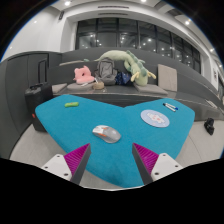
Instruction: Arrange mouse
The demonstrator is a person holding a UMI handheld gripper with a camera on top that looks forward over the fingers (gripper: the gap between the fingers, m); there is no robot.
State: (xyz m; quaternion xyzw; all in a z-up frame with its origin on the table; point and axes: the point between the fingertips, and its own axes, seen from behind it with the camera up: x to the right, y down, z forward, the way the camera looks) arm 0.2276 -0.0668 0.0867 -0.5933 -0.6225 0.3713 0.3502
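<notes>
Teal mat (120, 118) carries the grey mouse (106, 132), which we find near the mat's front edge, untouched, so we judge the arranging not yet begun. Our gripper (112, 160) hovers level just short of that edge, fingers apart and holding nothing, mouse just ahead of them. Stuffed toys (112, 68) sit well beyond on the grey bench (60, 82).

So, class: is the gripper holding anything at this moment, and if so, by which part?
Nothing is held. The gripper is open and empty; the mouse lies on the teal mat just ahead of its fingers, untouched.
</notes>
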